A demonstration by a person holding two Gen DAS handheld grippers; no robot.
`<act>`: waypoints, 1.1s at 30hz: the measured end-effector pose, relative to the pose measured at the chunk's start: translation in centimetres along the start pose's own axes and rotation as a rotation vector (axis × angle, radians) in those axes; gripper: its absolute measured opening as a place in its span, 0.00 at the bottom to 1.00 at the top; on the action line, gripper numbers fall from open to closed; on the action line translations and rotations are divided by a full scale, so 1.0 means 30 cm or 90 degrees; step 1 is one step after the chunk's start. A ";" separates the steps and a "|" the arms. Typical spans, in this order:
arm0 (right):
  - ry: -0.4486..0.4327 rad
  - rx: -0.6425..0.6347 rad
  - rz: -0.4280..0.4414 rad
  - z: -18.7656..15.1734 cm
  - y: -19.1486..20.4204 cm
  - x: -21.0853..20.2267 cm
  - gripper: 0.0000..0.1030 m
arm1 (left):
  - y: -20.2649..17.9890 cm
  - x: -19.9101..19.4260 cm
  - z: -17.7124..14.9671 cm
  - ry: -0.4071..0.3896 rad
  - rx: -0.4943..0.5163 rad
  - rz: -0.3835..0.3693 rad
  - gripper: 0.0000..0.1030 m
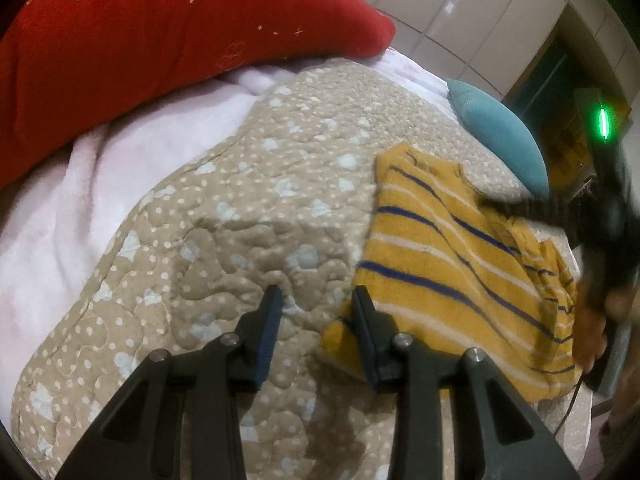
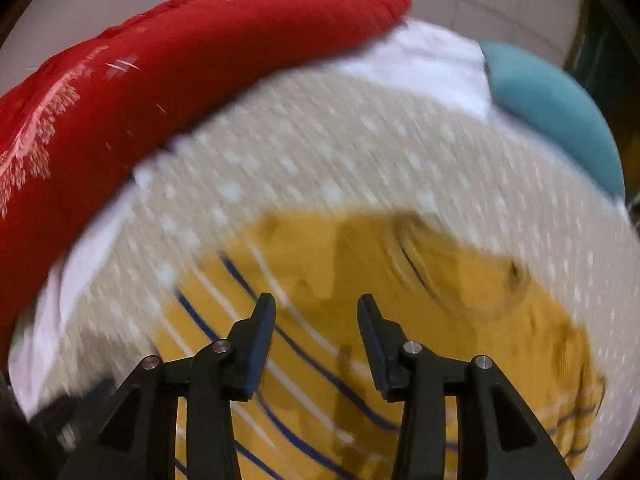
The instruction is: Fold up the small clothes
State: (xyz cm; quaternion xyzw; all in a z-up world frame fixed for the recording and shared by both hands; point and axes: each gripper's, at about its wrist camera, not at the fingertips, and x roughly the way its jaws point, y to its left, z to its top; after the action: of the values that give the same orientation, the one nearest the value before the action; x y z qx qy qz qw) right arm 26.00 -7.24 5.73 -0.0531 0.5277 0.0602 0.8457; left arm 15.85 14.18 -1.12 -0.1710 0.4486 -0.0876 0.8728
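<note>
- Lying along the far left, a red pillow [image 1: 160, 40] rests on a white blanket [image 1: 72, 208].
- Left gripper [image 1: 318, 294] hovers with jaws apart and empty over the beige quilt [image 1: 240, 208].
- Striped yellow shirt [image 1: 452, 256] lies folded on the quilt's right side.
- Right gripper [image 2: 316, 304] is spread over the shirt, gripping nothing.
- A teal cushion [image 1: 500, 136] sits far right.

Red pillow [image 1: 160, 28]; teal cushion [image 1: 500, 136]; quilt [image 1: 240, 200], perhaps beige

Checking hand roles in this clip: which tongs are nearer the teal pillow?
Right. In the left wrist view, the right tongs hang over the striped yellow garment, just below the teal pillow. The left tongs sit at the garment's opposite edge, farther away.
</note>
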 end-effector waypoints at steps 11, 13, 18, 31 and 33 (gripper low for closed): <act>0.005 0.169 -0.353 -0.168 -0.544 -0.092 0.83 | -0.013 -0.013 -0.014 -0.003 0.010 0.003 0.38; -0.035 0.201 -0.312 -0.181 -0.560 -0.157 0.81 | -0.015 -0.012 -0.014 -0.002 0.010 0.003 0.38; -0.069 0.158 -0.175 -0.219 -0.484 -0.238 0.75 | -0.012 -0.012 -0.014 -0.003 0.019 0.013 0.38; -0.087 0.300 -0.261 -0.346 -0.687 -0.277 0.81 | -0.015 -0.010 -0.015 -0.002 0.017 0.011 0.38; -0.106 0.247 -0.250 -0.310 -0.605 -0.290 0.75 | -0.016 -0.009 -0.015 -0.002 0.017 0.012 0.38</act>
State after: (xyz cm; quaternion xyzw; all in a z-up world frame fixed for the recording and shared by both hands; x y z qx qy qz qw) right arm 16.82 -26.98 9.96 0.0137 0.4375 -0.2028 0.8760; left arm 15.32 13.73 -0.99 -0.1552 0.4473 -0.0855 0.8767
